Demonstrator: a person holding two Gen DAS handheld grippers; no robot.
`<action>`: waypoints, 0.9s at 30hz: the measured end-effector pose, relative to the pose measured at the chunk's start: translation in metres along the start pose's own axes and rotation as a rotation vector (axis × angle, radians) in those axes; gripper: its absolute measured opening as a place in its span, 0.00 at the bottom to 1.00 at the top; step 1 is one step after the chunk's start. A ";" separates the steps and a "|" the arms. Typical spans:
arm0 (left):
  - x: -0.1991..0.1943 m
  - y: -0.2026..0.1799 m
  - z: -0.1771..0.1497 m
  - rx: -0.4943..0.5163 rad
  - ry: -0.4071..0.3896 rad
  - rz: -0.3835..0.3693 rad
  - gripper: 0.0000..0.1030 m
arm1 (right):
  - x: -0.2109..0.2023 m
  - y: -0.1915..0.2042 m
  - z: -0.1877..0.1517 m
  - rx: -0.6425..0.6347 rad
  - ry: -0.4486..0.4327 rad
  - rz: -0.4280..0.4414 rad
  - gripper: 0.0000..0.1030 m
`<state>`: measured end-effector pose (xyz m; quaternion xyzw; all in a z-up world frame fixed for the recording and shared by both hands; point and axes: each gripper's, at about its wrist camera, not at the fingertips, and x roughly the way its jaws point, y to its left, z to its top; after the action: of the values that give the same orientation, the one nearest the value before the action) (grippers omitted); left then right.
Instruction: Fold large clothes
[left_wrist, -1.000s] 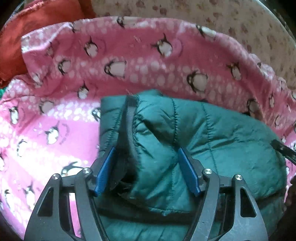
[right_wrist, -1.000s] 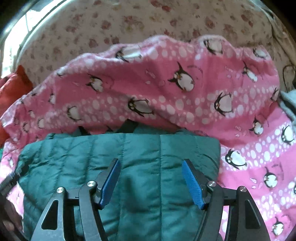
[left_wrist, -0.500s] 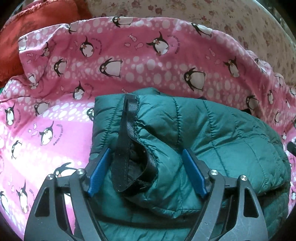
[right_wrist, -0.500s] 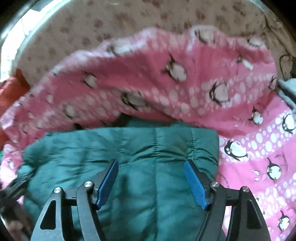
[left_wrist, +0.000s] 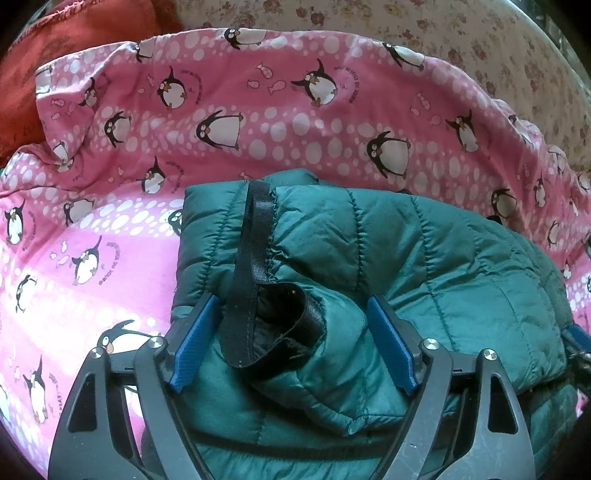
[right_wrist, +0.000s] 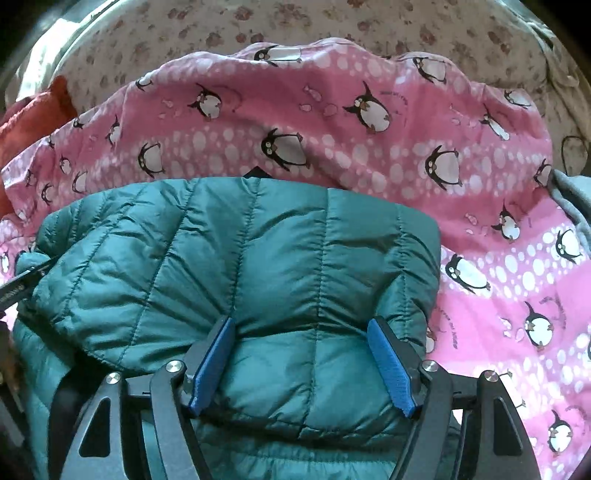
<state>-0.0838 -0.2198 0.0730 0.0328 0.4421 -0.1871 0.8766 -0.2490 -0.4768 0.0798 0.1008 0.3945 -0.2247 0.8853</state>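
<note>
Teal puffer jacket (left_wrist: 424, 266) sits folded into a bundle on the pink penguin sheet (left_wrist: 258, 122). My left claw (left_wrist: 291, 343) has just been opening, jaws apart, the cuff with its black binding (left_wrist: 251, 258) lying loose between the pads, not pinched. Right claw (right_wrist: 303, 365) is also spread, straddling a puffed ridge, pads barely touching. Risk: slick padded fabric is springy, so the top fold may creep open once I back off. Pulling out could snag that cuff on a pad.
</note>
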 end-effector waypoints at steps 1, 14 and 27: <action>0.000 0.000 0.000 -0.001 -0.002 -0.001 0.80 | -0.008 -0.002 0.000 0.012 -0.016 0.001 0.70; -0.009 -0.001 0.001 0.017 -0.011 -0.010 0.83 | 0.006 -0.012 -0.016 0.085 0.016 -0.038 0.72; -0.101 0.026 -0.049 0.076 -0.035 0.008 0.83 | -0.083 -0.022 -0.051 0.095 -0.037 0.042 0.72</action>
<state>-0.1666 -0.1543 0.1201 0.0643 0.4190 -0.2009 0.8831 -0.3414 -0.4511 0.1078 0.1470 0.3645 -0.2262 0.8913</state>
